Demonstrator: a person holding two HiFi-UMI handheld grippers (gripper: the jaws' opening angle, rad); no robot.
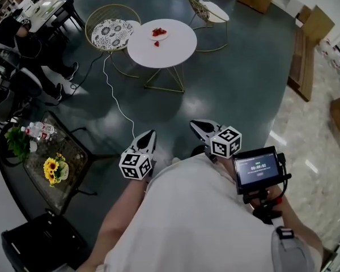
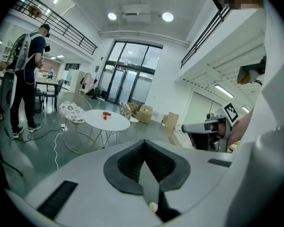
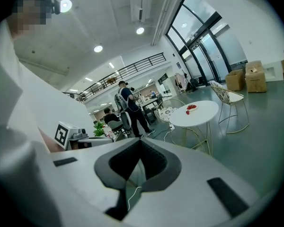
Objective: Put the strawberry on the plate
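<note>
While both grippers sit closed and empty at the person's waist, the task is not yet begun.
Left gripper [image 1: 149, 135] and right gripper [image 1: 197, 124]: jaws together, nothing between them, both aimed toward the round white table [image 1: 175, 52], well apart from it across the floor. One loose strawberry [image 1: 156, 43] lies on the tabletop just beside the plate [image 1: 159, 37], on its near side; the plate already carries other red berries. Nothing done so far, by my reading. Left to do: approach, open one gripper, take the loose strawberry, set it on the plate.
</note>
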